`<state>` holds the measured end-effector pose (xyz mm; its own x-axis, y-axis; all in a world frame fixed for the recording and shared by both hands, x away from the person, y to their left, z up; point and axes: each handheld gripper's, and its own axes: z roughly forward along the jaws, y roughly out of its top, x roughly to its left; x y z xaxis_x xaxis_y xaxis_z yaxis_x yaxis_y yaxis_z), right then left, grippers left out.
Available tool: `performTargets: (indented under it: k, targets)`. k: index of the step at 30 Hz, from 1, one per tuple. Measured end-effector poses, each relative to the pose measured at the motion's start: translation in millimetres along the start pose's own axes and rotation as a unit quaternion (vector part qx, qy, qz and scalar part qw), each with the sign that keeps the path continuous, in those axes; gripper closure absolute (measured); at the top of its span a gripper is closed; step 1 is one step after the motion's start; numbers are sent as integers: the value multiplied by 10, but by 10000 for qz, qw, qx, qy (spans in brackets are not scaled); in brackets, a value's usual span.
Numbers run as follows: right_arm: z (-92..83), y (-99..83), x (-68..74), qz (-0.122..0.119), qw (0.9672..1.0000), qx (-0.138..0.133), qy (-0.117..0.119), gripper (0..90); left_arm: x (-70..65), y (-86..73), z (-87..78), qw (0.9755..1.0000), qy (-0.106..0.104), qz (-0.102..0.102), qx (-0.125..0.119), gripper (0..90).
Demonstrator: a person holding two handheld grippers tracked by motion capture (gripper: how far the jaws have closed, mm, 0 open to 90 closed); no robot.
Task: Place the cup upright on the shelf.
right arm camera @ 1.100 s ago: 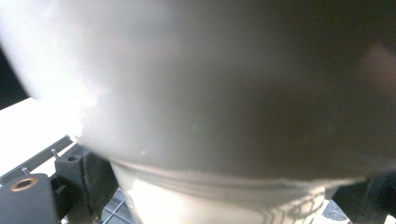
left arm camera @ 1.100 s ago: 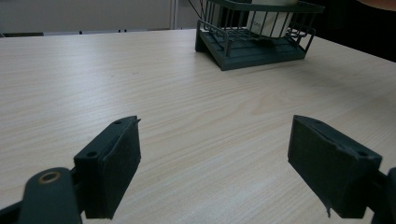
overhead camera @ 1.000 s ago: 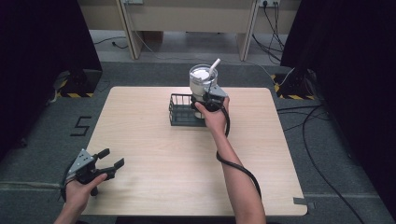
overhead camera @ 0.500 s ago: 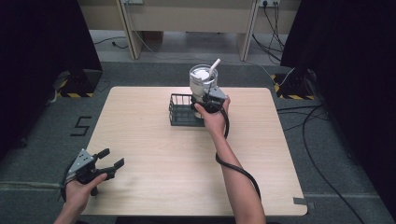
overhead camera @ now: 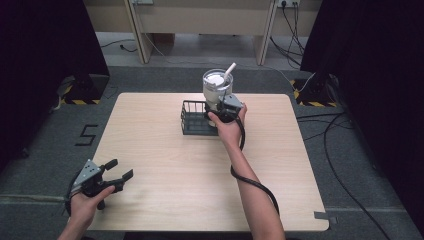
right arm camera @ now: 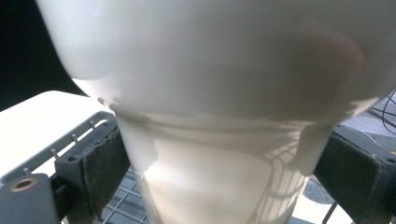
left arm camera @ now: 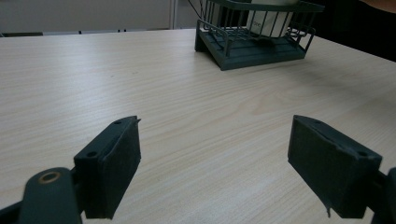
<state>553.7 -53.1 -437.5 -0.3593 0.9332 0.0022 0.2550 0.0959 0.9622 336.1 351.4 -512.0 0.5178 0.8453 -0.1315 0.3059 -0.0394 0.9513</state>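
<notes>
1. At the far middle of the tabletop (overhead camera: 160,150) stands a dark wire basket (overhead camera: 197,119), and the right hand-held gripper (overhead camera: 223,106) is raised over its right end, gripping a clear cup (overhead camera: 217,85).
2. The cup holds something white, and a pale straw (overhead camera: 229,70) leans out toward the far right.
3. In the right gripper view the cup's pale lower body (right arm camera: 219,182) sits squarely between the two black jaws, touching both pads (right arm camera: 105,161), with the basket's grid (right arm camera: 123,205) showing below it.
4. The person's right hand (overhead camera: 227,127) wraps the gripper from the near side, and the black cable (overhead camera: 250,175) trails back along the forearm.
5. At the near left corner, the left hand-held gripper (overhead camera: 116,169) rests low over the wood, jaws spread wide with nothing between them.
6. In the left gripper view its pads (left arm camera: 116,158) frame bare wood grain, and the basket (left arm camera: 257,42) lies well apart, far ahead.
</notes>
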Motion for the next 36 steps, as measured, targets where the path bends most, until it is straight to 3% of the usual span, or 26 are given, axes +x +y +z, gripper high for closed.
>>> performTargets:
  k: [10, 23, 36]
  targets:
    - [-106, -19, -10, -86, 10000, 32, 19, 124, -3, 1, 3, 10000, 0, 4, 2, 166]
    - [-283, -46, -73, -11, 9998, 42, 191, 144, -9, 3, 4, 10000, -2, 22, 4, 166]
    - [-573, -110, -157, -52, 9995, 134, 297, 149, -13, 0, 0, 10000, 8, 20, 1, 166]
